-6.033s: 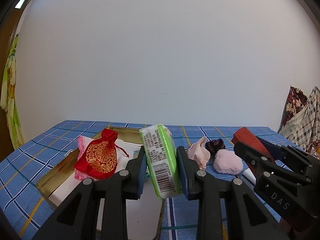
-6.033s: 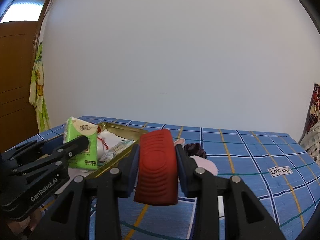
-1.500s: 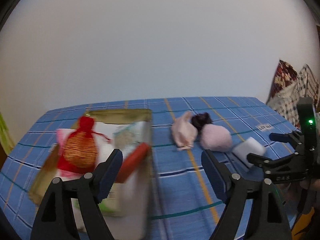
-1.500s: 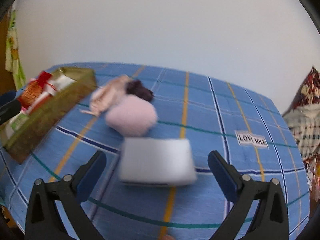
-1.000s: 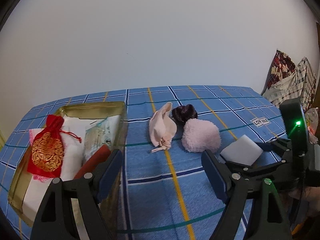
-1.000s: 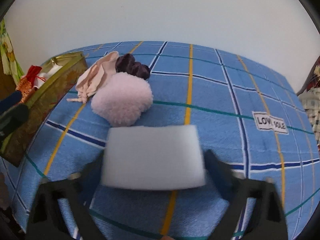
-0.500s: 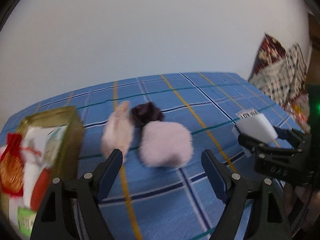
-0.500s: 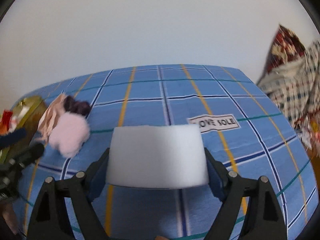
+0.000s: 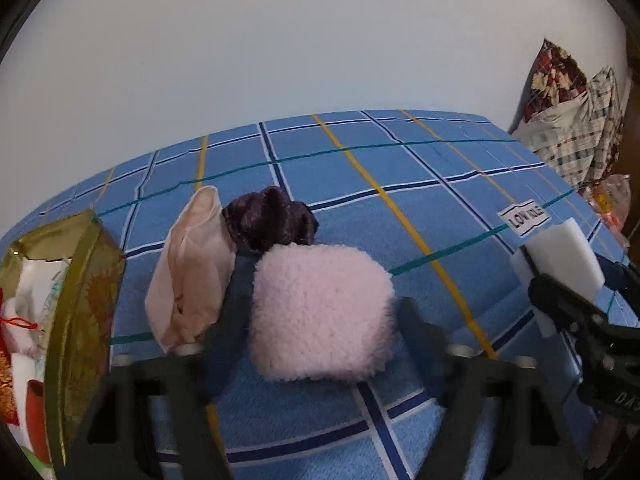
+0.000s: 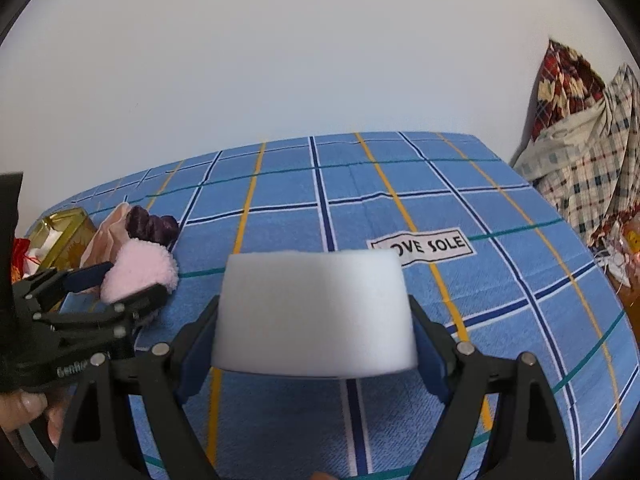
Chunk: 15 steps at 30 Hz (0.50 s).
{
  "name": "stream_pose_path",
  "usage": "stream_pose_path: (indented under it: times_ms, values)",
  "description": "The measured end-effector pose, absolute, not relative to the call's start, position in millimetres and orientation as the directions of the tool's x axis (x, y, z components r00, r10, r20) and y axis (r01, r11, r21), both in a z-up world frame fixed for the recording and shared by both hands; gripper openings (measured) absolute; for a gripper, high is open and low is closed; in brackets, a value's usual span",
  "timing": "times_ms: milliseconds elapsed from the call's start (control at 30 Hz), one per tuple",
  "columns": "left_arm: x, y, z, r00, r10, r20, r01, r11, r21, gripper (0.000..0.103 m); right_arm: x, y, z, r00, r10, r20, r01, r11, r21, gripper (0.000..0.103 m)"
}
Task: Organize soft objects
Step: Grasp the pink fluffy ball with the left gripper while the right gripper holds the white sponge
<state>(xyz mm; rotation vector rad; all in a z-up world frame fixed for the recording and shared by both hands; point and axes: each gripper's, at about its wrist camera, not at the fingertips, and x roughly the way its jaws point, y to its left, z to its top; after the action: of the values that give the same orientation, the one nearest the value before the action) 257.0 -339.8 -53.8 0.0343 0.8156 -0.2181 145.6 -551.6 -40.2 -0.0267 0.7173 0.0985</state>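
My left gripper (image 9: 320, 312) has its fingers on both sides of a fluffy pink puff (image 9: 320, 312) that lies on the blue checked cloth (image 9: 400, 200); the fingers are motion-blurred and the grip is unclear. A beige pouch (image 9: 192, 268) and a dark purple scrunchie (image 9: 268, 220) lie just left of and behind the puff. My right gripper (image 10: 314, 316) is shut on a white sponge block (image 10: 314, 312) and holds it above the cloth; it also shows in the left wrist view (image 9: 560, 264). The puff shows at left in the right wrist view (image 10: 138, 270).
A gold tin (image 9: 80, 300) at the far left holds a red pouch, white packets and a red item. A "LOVE SOLE" label (image 10: 422, 246) is on the cloth. Plaid bundles (image 10: 580, 152) stand at the right edge.
My left gripper has moved forward and down, and its fingers have come in around the pink puff. My right gripper still holds the white sponge lifted, with the view shifted slightly.
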Motion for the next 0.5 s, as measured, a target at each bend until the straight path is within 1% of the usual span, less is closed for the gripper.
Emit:
stream_pose_path:
  times_ms: [33,67,133,233,400,500]
  values:
    - [257,-340,-54,0.666,-0.171,-0.726,0.205,0.978,-0.041,0.058,145,-550,-40,0.752,0.075,-0.654,-0.100,0.995,-0.002,0.085]
    - [255,-340,-53,0.673,-0.175,-0.719,0.209,0.977,-0.042,0.051,144,-549,-40,0.754,0.072,-0.653,-0.102,0.995,-0.008,0.085]
    - [252,-337,-51,0.680,-0.179,-0.711,0.214,0.976,-0.041,0.042,142,-546,-40,0.761,0.066,-0.645,-0.106,0.994,-0.023,0.085]
    - [248,-334,-50,0.688,-0.191,-0.700,0.217,0.975,-0.053,0.035,139,-545,-38,0.773,0.061,-0.632,-0.102,0.994,-0.029,0.085]
    - [237,-330,-45,0.714,-0.205,-0.670,0.218,0.974,-0.066,0.028,135,-548,-34,0.793,0.070,-0.605,-0.100,0.995,-0.016,0.085]
    - [227,-327,-42,0.735,-0.205,-0.646,0.214,0.975,-0.066,0.028,133,-548,-32,0.804,0.070,-0.590,-0.100,0.995,-0.017,0.085]
